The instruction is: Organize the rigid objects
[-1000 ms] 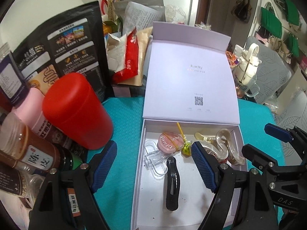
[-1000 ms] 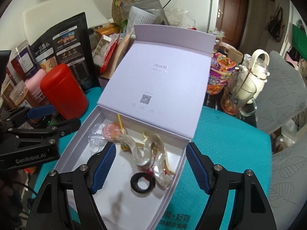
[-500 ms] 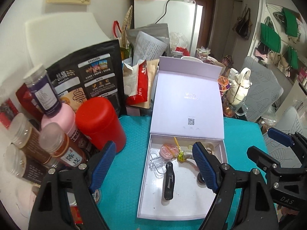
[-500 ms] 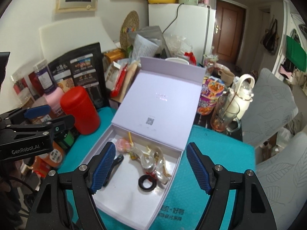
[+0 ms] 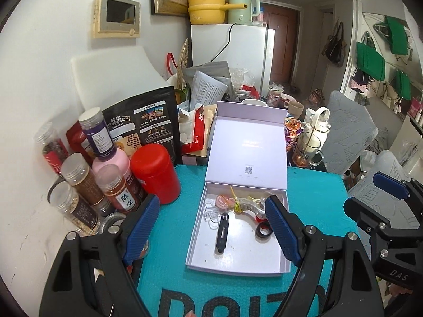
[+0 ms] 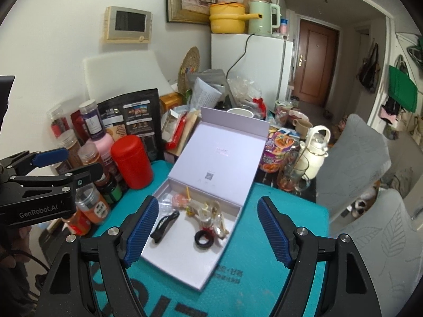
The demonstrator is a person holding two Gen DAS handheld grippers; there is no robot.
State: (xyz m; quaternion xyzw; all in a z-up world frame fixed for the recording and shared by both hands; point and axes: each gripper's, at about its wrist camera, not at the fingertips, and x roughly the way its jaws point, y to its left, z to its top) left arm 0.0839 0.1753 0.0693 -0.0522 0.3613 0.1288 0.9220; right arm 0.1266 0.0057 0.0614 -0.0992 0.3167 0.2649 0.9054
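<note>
both claws gape empty above the open box [image 5: 238,264].

Left gripper [image 5: 212,227] raised, tilted downward, jaws spread wide with nothing between the blue ribbed pads [image 5: 141,228]. Right gripper [image 6: 207,231] at the same sort of height and tilt, jaws likewise apart and empty, pads [image 6: 273,233] clear of everything. Side by side, near each other, each showing at the edge of the other's view. Part of a hand [image 6: 12,240] gripping the left handle.
</note>
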